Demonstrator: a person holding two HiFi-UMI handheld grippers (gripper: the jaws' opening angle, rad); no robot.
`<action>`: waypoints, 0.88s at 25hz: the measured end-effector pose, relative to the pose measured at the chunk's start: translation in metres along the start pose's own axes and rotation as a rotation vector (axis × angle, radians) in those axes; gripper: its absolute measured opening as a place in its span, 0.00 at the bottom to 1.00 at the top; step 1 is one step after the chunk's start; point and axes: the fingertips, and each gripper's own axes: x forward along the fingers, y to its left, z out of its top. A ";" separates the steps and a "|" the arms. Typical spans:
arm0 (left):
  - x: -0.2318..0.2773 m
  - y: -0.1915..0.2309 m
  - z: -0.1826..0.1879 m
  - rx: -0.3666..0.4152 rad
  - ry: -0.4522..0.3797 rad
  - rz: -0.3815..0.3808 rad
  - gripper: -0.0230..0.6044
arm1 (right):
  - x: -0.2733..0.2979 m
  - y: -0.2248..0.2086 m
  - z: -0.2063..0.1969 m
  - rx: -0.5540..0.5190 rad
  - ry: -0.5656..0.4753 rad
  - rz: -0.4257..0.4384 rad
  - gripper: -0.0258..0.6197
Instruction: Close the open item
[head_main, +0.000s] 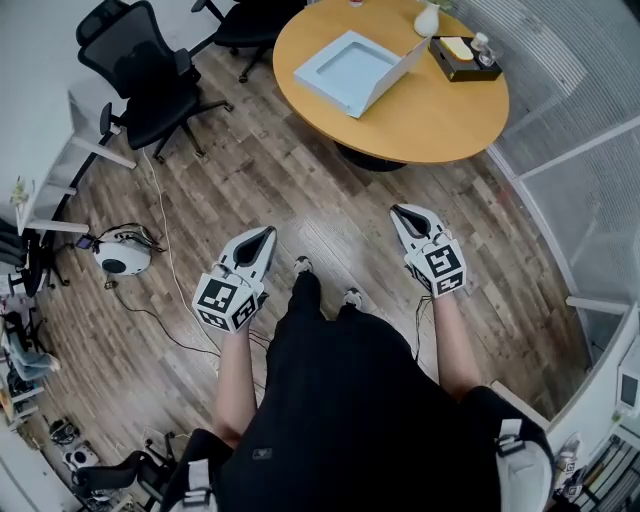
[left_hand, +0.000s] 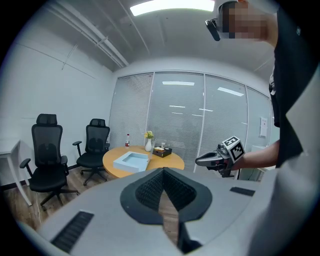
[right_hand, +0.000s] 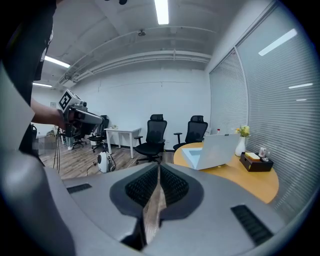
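- Head view: the person stands on a wood floor (head_main: 300, 190) with a tool in each hand, both held out in front and well short of the round wooden table (head_main: 440, 120)
- The left gripper (head_main: 268, 232) and right gripper (head_main: 398, 211) both taper to a clenched tip with nothing in them
- The open box (head_main: 350, 72), pale blue with its lid standing up, lies on the table's near-left part; a dark tissue box (head_main: 458, 58) and a white vase (head_main: 427, 20) stand beyond it, towards the far edge
- A black office chair (head_main: 145, 80) stands left of the table, and a white round device (head_main: 122, 255) sits on the floor near the left gripper
- Left gripper view: its two jaws meet at the front, empty; past them the open box (left_hand: 132, 161) rests on the table, well apart from the tool, and the right gripper (left_hand: 200, 161) is to the right
- Right gripper view: its jaws are pressed together with only floor showing behind the slit; the open box (right_hand: 215, 150) lies ahead to the right, its raised lid facing the camera, untouched
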 end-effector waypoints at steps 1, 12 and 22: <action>0.005 0.004 0.002 0.001 -0.002 -0.014 0.04 | 0.002 -0.003 0.001 0.003 0.002 -0.013 0.06; 0.078 0.086 0.044 0.029 -0.039 -0.161 0.04 | 0.050 -0.054 0.028 0.020 0.037 -0.181 0.06; 0.111 0.169 0.056 0.030 -0.016 -0.238 0.04 | 0.120 -0.062 0.054 0.034 0.053 -0.258 0.06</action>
